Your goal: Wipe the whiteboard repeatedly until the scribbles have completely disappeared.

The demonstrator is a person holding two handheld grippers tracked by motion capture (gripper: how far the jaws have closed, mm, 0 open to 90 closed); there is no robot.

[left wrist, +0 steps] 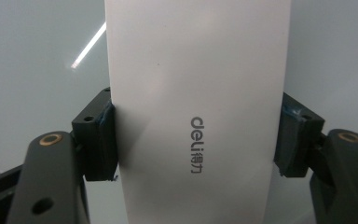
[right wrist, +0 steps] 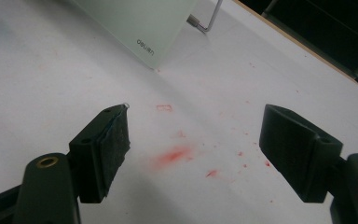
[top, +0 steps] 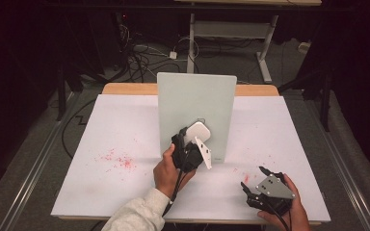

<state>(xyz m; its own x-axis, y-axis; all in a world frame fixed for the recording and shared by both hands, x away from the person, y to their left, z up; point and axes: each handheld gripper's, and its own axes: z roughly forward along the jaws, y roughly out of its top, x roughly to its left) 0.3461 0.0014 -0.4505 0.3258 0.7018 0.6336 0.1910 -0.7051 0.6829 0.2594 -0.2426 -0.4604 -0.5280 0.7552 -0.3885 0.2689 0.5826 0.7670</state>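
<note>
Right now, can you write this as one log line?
left gripper: shut on white eraser, at glass board | right gripper: open, over white table

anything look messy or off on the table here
Yes: red smears and specks stain the white table sheet, a scatter left of the upright pale green board and a patch ahead of the open right gripper. Otherwise, the left gripper squarely clamps a white eraser.

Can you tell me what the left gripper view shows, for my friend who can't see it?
The left gripper squeezes a smooth white eraser between its two black jaws, with grey "deli" lettering printed on the eraser. Behind it is a shiny pale green board, with a bright streak of light reflected on it.
</note>
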